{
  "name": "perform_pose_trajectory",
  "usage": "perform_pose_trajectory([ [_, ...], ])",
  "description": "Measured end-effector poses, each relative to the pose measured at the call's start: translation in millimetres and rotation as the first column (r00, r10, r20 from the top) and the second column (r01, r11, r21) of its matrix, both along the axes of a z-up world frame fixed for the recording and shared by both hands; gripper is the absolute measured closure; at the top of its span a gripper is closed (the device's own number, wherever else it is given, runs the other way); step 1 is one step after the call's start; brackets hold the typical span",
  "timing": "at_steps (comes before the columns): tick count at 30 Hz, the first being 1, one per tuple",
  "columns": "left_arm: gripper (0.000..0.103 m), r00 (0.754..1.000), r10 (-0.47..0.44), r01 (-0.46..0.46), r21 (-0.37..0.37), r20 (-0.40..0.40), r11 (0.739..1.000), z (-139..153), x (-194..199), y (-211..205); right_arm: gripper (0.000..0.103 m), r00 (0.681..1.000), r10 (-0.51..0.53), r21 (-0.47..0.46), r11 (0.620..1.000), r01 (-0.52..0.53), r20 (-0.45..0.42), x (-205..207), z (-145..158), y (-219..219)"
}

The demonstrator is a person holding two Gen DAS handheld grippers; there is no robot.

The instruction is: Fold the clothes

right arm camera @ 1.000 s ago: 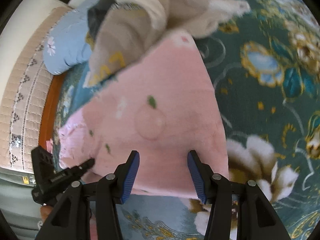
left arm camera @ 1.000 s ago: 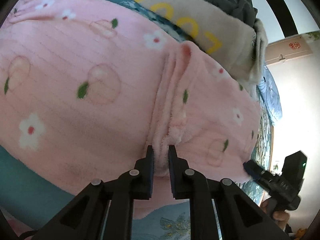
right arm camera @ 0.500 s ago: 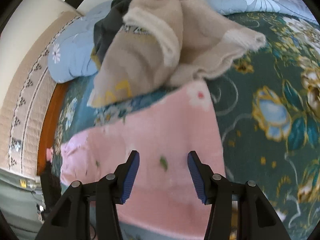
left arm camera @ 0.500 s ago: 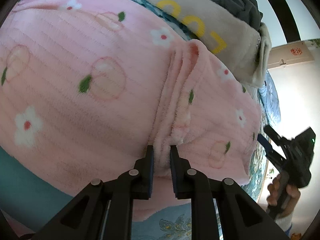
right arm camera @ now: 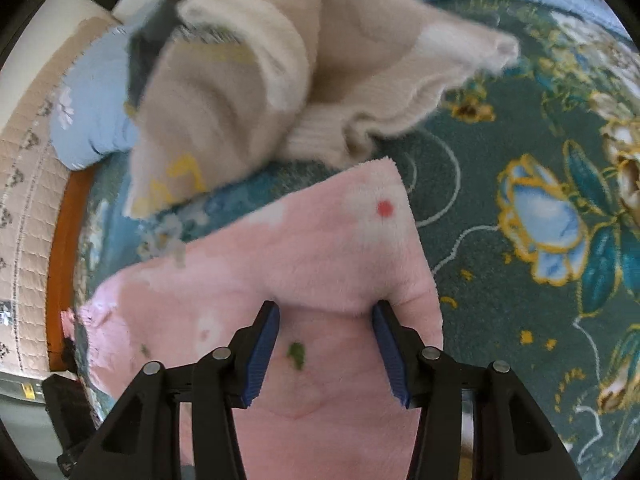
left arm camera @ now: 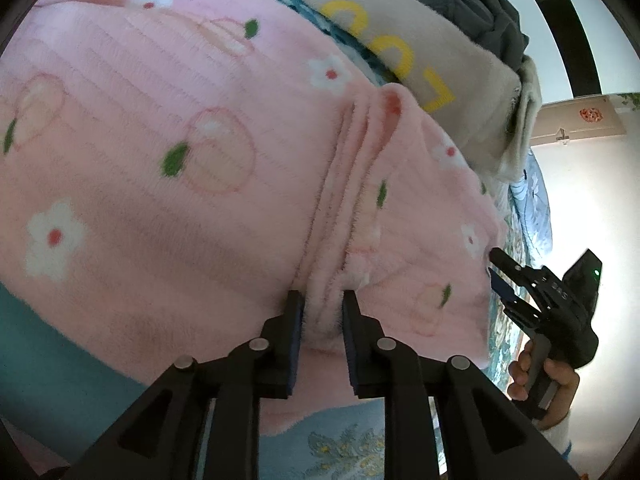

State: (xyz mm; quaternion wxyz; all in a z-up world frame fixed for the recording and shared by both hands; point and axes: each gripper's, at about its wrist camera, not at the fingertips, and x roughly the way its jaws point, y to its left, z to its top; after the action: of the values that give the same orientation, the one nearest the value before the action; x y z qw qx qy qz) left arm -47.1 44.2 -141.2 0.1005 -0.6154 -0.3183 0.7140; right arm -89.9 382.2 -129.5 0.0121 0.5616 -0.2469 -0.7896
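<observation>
The right gripper (right arm camera: 326,350) has come back down to the fluffy pink flowered garment (left arm camera: 180,168), so a new grab for the next fold looks likely. Its fingers are spread wide, with the pink cloth lying between and under them. The left gripper (left arm camera: 322,332) still pinches a bunched ridge of it. The garment lies spread on the bed's green flowered cover (right arm camera: 520,184), near the beige sweater (right arm camera: 248,80).
</observation>
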Motion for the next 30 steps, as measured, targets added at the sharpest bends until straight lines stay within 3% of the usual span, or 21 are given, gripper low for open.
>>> perform_pose_trajectory([
  [3,0.078,0.999,0.007,-0.007,0.003,-0.042,1.0,13.8,0.4,-4.5,0.049,1.0,-0.002,-0.012,1.0,0.002,-0.017,16.3,9.6,-4.9],
  [5,0.078,0.989,0.071,-0.069,0.018,-0.127,0.997,33.2,-0.5,-20.6,0.049,1.0,0.005,-0.013,1.0,-0.005,-0.018,25.6,14.7,-8.6],
  [8,0.078,0.942,0.213,-0.216,0.017,-0.261,0.976,62.9,14.3,-86.4,0.049,0.999,0.026,0.01,1.0,-0.026,-0.026,33.4,24.2,-15.0],
  [12,0.067,0.909,0.383,-0.38,0.049,-0.162,0.924,44.5,33.4,-144.1,0.049,0.998,0.05,0.038,0.998,-0.049,-0.026,39.6,32.2,-24.4],
  [16,0.047,0.841,0.538,-0.535,0.063,-0.053,0.842,25.4,52.0,-200.6,0.049,0.997,0.076,0.051,0.996,-0.076,-0.007,35.2,30.2,-44.2],
  [20,0.034,0.738,0.672,-0.674,0.057,0.056,0.736,6.4,70.6,-257.1,0.049,0.993,0.118,0.055,0.991,-0.118,0.006,28.8,28.3,-71.5],
  [24,0.031,0.605,0.779,-0.793,0.033,0.163,0.609,-12.7,89.2,-313.6,0.05,0.985,0.175,0.07,0.982,-0.174,-0.002,26.2,35.3,-99.2],
  [27,0.031,0.609,0.783,-0.791,0.02,0.127,0.611,-26.3,73.6,-311.1,0.049,0.978,0.209,0.094,0.974,-0.207,-0.008,26.9,40.8,-112.9],
  [30,0.033,0.589,0.799,-0.807,0.049,0.119,0.588,-25.2,73.4,-313.9,0.049,0.976,0.218,0.108,0.971,-0.216,-0.011,29.6,44.7,-118.1],
])
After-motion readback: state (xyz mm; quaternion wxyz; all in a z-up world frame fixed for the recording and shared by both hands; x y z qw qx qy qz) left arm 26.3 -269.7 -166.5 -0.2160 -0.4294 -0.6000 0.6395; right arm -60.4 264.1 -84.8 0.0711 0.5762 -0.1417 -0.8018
